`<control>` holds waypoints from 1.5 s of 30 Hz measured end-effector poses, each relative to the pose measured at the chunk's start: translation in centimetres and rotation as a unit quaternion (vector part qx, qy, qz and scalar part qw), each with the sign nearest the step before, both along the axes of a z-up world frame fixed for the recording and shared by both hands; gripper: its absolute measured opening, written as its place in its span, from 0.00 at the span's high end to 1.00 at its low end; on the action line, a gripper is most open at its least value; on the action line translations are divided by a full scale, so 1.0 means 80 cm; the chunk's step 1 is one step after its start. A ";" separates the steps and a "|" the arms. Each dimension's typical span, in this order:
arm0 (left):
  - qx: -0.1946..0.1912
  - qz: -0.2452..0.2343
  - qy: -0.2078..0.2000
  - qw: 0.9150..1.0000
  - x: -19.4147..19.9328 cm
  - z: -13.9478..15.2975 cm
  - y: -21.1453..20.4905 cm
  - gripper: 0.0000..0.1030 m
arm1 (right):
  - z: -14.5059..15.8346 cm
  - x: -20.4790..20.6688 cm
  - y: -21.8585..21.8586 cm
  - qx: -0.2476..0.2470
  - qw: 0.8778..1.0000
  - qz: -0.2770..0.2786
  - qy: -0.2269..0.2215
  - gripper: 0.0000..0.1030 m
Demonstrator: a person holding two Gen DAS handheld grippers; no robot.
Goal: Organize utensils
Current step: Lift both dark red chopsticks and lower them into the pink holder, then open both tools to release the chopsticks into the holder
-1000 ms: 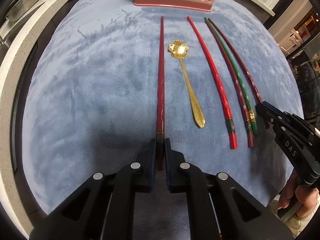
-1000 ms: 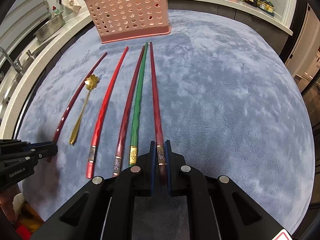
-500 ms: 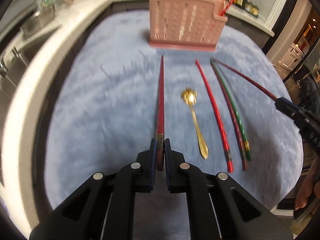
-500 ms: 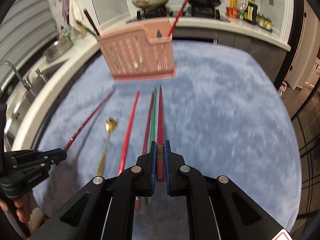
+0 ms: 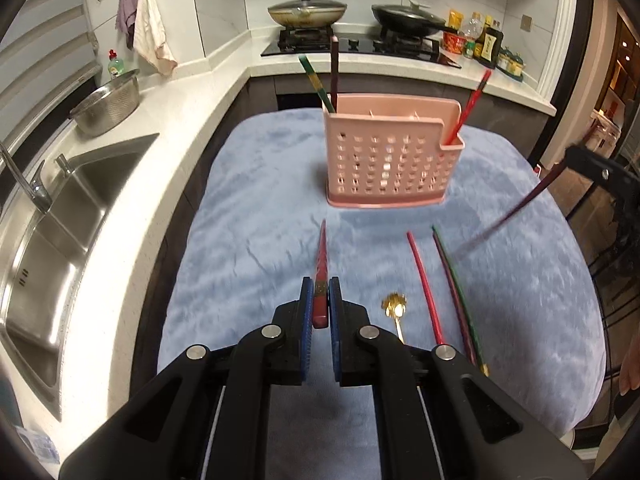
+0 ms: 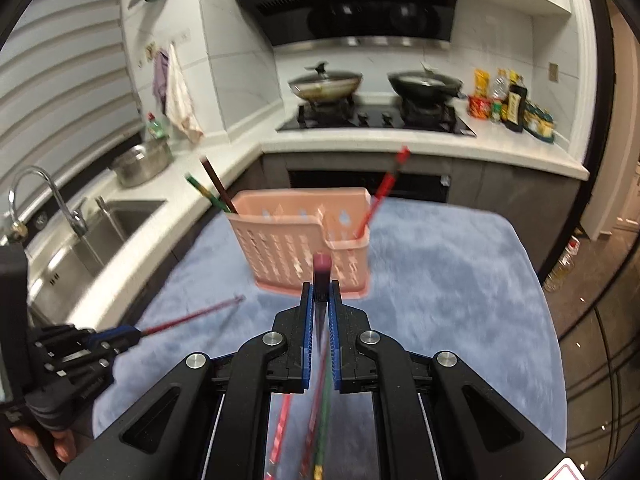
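Above the blue-cloth bench (image 5: 248,240), a dark red chopstick (image 5: 321,256) is clamped in the left claw (image 5: 319,308); a maroon chopstick (image 6: 322,270) is clamped in the right claw (image 6: 320,308).

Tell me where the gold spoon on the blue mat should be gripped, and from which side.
Grip the gold spoon on its thin straight handle, from above, jaws across its width. It lies flat on the blue mat, apart from the chopsticks; the flower-shaped bowl looks harder to pinch.

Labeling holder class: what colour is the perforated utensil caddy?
Pink utensil caddy; clearest in left wrist view.
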State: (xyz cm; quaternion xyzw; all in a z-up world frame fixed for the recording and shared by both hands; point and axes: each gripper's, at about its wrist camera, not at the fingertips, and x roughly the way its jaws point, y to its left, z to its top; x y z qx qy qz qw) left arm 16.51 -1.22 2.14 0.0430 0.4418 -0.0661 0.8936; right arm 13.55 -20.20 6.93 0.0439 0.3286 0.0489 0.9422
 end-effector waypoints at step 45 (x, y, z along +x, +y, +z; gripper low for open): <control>-0.084 -0.001 -0.157 0.984 0.203 0.175 -0.039 0.93 | 0.063 0.209 -0.001 0.036 0.999 0.005 -0.041 0.93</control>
